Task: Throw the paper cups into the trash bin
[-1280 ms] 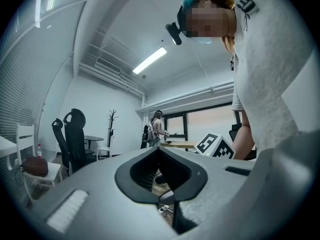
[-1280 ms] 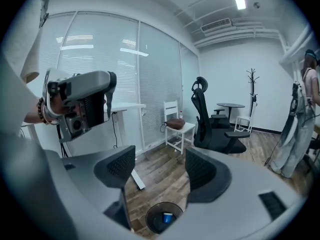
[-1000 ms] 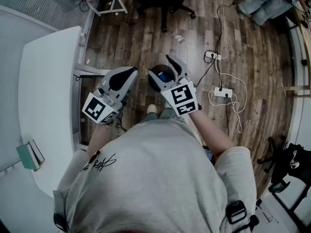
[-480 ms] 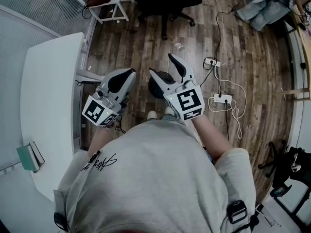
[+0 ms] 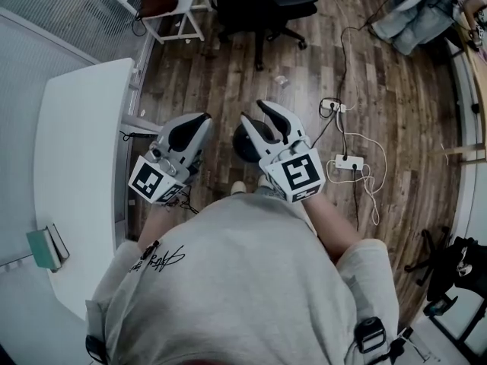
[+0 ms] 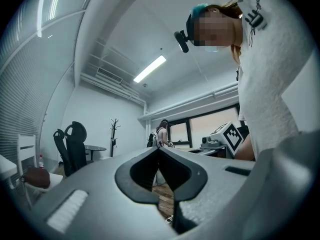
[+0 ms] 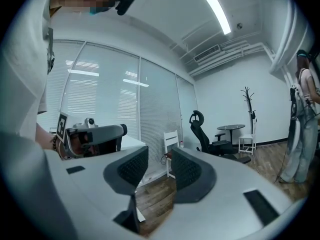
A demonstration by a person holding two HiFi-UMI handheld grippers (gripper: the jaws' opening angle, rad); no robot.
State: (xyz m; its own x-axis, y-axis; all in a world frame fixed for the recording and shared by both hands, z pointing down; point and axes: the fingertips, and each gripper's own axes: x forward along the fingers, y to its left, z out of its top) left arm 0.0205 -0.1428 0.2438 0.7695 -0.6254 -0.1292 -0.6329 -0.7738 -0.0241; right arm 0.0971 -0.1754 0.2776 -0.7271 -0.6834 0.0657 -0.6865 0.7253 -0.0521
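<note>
Right tongs [image 5: 253, 112] (closing, empty) over bin [image 5: 241, 145]

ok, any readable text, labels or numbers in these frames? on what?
No text reads clearly.
Black script print on the person's shirt: too blurred to read.
Left cube, right cube: square marker patterns only, no words or numbers.

Trash bin [image 5: 242, 147] under right gripper [image 5: 252, 110]; table [image 5: 76, 166] left; power strip [image 5: 348, 162] right.
</note>
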